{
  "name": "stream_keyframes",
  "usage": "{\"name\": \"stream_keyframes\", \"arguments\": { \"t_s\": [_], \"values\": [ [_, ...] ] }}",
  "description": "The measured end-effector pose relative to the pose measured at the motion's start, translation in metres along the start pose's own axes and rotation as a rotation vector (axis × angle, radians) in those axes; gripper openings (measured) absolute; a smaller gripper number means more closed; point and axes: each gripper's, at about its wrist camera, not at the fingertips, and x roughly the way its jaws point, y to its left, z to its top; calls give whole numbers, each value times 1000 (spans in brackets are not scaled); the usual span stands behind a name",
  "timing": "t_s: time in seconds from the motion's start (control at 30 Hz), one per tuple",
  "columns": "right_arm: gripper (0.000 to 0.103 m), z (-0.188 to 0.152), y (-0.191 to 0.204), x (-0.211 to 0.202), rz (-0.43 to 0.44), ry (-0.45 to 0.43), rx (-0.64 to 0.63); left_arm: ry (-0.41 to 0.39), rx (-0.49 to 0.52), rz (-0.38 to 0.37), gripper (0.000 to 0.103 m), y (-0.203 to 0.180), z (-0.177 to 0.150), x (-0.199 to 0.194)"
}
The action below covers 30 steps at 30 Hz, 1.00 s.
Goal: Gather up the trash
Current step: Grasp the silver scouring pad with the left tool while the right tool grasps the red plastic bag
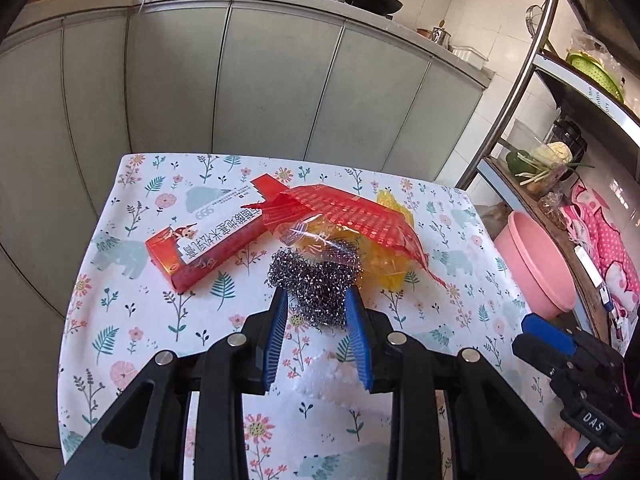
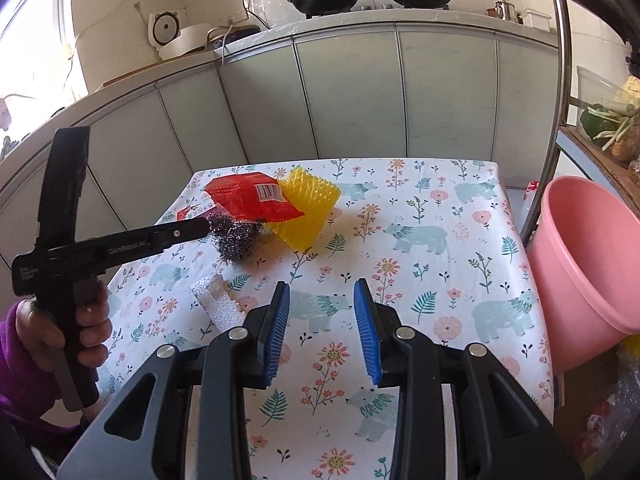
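Steel wool (image 1: 316, 276) between left tool (image 1: 316, 300) pads, box (image 1: 208, 240) clear left-view only

On a floral tablecloth (image 1: 120, 320), the left gripper (image 1: 316, 300) has its blue pads either side of a steel wool scourer (image 1: 316, 272). Beyond lie a red box (image 1: 208, 240), red mesh wrapper (image 1: 352, 212) and yellow netting (image 1: 388, 260). A pink bucket (image 1: 532, 264) stands right.

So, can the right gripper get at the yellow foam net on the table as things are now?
Probably yes. The right gripper is open and empty, with bare tablecloth ahead. The yellow foam net lies partly under the red bag, but its near edge is free.
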Motion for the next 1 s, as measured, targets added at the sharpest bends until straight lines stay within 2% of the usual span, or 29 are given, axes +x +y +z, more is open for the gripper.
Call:
{"name": "stream_keyframes", "arguments": {
  "t_s": [0.2, 0.27, 0.33, 0.4, 0.6, 0.7, 0.9, 1.0],
  "values": [
    [34, 16, 17, 10, 57, -29, -67, 16, -58, 21, 28, 6, 6, 20],
    [34, 20, 22, 16, 68, -26, -83, 11, -59, 29, 23, 7, 6, 23],
    [34, 24, 26, 22, 79, -17, -93, 5, -52, 27, 8, 9, 5, 23],
    [34, 26, 30, 26, 86, -13, -107, -9, -49, 25, 4, 11, 4, 21],
    [34, 33, 50, 37, 89, -14, -170, -69, -14, 19, 3, 10, 4, 5],
    [34, 38, 61, 44, 51, -29, -210, -86, -1, 2, 3, 8, 5, 0],
    [34, 49, 57, 35, 33, -88, -192, -88, -6, -7, 3, 11, 5, -1],
    [34, 54, 50, 38, 8, -81, -192, -92, -12, -13, 3, 14, 4, -2]
  ]
}}
